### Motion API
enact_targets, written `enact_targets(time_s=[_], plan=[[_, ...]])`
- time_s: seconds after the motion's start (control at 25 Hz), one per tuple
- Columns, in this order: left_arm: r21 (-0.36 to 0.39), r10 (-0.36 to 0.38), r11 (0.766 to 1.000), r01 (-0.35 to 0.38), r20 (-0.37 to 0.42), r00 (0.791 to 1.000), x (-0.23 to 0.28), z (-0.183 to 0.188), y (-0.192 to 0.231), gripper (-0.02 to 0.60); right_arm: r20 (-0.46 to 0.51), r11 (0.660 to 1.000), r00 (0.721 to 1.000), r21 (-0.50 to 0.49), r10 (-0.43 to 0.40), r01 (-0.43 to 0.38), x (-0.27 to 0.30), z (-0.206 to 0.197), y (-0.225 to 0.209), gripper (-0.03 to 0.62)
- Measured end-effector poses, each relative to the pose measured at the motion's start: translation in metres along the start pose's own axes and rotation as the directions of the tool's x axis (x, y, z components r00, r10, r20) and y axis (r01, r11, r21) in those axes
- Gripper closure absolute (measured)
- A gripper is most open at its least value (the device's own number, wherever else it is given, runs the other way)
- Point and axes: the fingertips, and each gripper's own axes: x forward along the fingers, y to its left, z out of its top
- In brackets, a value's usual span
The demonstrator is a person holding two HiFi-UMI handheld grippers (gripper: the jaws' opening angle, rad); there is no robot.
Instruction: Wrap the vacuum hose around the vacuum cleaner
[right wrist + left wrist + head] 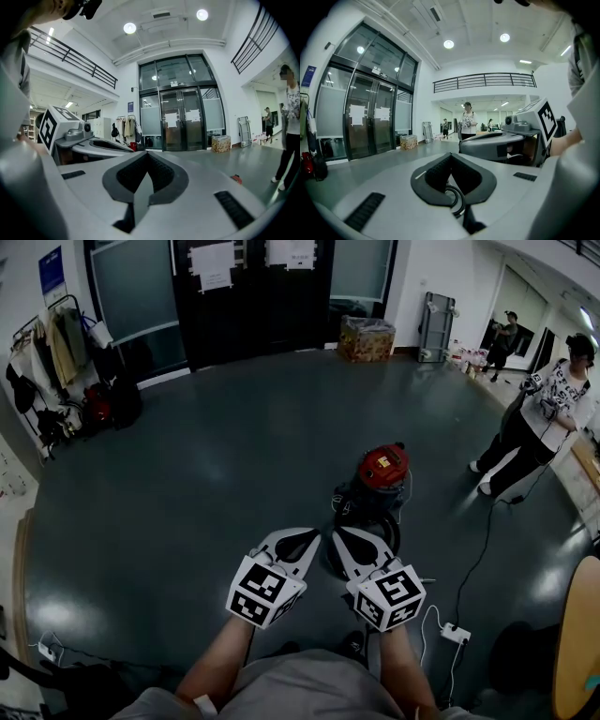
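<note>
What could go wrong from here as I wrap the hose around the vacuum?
The black cable and white power strip lie on the floor beside the vacuum cleaner; the hose could snag them. A person stands nearby, so a swung hose might hit them.

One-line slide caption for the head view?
Left gripper and right gripper, jaws shut, side by side before the red vacuum cleaner on the grey floor.
</note>
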Motion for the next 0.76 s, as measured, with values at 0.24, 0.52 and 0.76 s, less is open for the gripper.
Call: enact_targets(time_s=[0.24,0.52,0.76], plan=[[0.011,-0.014,1.000,0.014,-0.002,1.000,0.0001,0.0001,-0.0015,0.574,0.006,1.000,1.000,-0.011,0.000,0.000,0.0004,0.0031,0.0023,0.588],[0.010,-0.026,1.000,0.026,0.000,1.000,0.0027,0.0001,-0.0033,0.574,0.002,1.000,1.000,-0.020,0.000,0.000,-0.0013,0.0024,0.0017,0.588],[0.014,-0.043,0.999,0.043,-0.007,0.999,0.0014,-0.0042,-0.0067,0.574,0.002,1.000,1.000,-0.016,-0.011,0.011,-0.0023,0.0014,0.0029,0.588]])
